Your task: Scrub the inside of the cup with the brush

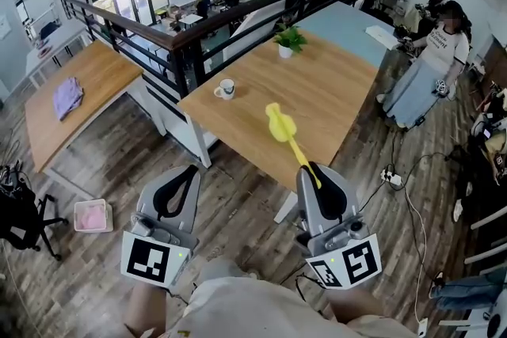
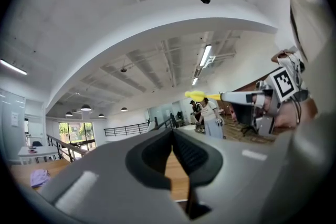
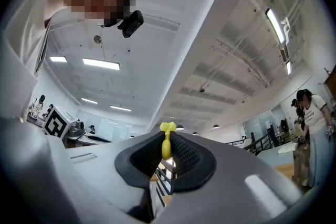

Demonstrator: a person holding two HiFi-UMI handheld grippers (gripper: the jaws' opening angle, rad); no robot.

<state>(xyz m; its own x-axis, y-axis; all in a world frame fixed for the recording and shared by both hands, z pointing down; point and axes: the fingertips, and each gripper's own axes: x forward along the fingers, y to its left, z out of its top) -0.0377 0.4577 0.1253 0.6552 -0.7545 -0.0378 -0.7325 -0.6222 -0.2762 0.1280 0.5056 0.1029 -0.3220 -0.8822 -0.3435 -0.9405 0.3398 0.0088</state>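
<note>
Scrubbing isn't started yet. Your right gripper [image 1: 314,172] is clamped on the handle of the yellow plastic brush [image 1: 280,125]. Your left gripper [image 1: 188,174] has its jaws together with nothing between them. The white ceramic cup [image 1: 225,89] stands on the light wooden table [image 1: 333,99] at 11 o'clock from the brush head, well apart. It's too small to tell what's inside.

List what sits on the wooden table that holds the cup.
A white cup and a small potted plant stand on the wooden table. The yellow brush, clamped in the right gripper, hides a strip of tabletop; the cup's inside cannot be made out.
</note>
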